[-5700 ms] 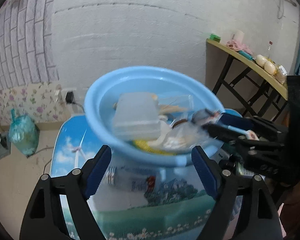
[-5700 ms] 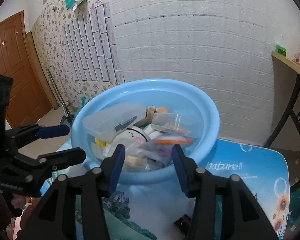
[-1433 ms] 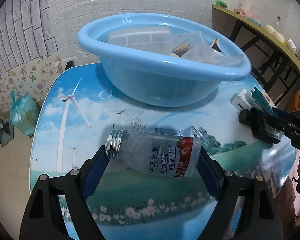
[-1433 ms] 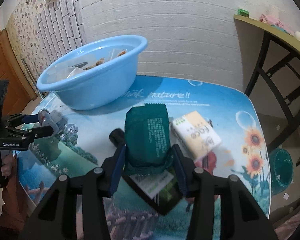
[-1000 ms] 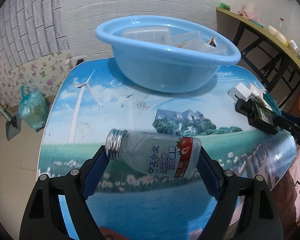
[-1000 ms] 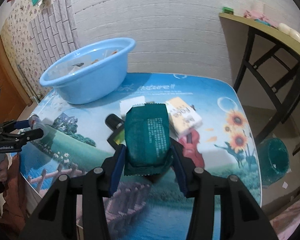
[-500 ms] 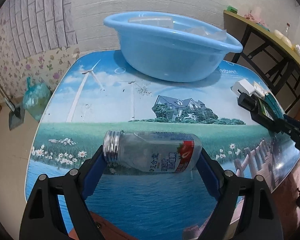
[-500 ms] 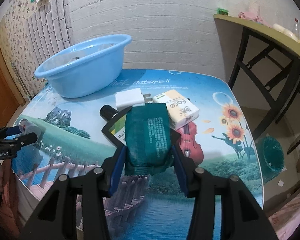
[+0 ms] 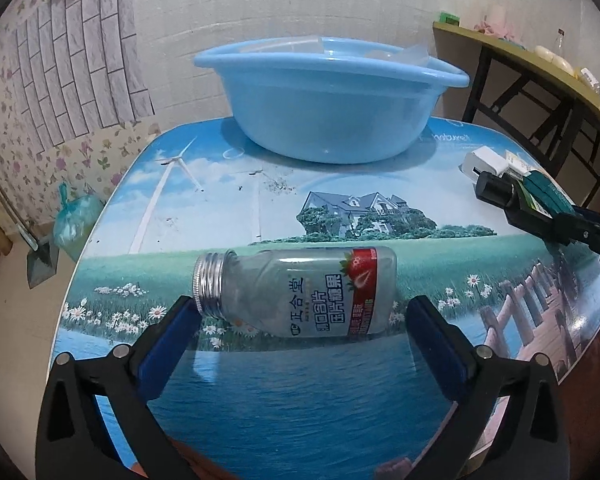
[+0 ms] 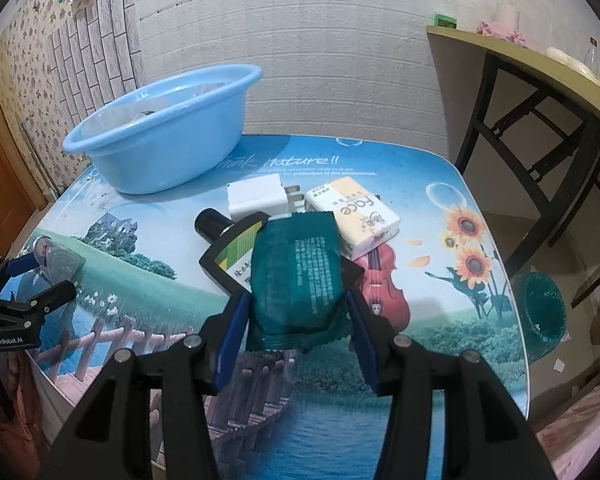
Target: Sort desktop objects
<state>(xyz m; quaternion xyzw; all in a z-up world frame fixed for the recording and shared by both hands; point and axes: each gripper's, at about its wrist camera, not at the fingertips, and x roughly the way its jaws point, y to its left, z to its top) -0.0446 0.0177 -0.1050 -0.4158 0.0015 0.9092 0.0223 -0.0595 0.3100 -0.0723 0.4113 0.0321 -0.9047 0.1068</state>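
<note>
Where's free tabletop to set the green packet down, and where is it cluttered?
Bare: the near strip from the bottle across to the violin print, and the sunflower corner right of the tissue pack. Crowded: the middle, where charger, black box and tissue pack bunch beneath the green packet. The basin fills the far-left corner.

Left gripper [image 9: 300, 316] angled down, jaws just opened wide, right gripper [image 10: 296, 312] angled down, jaws partly open
</note>
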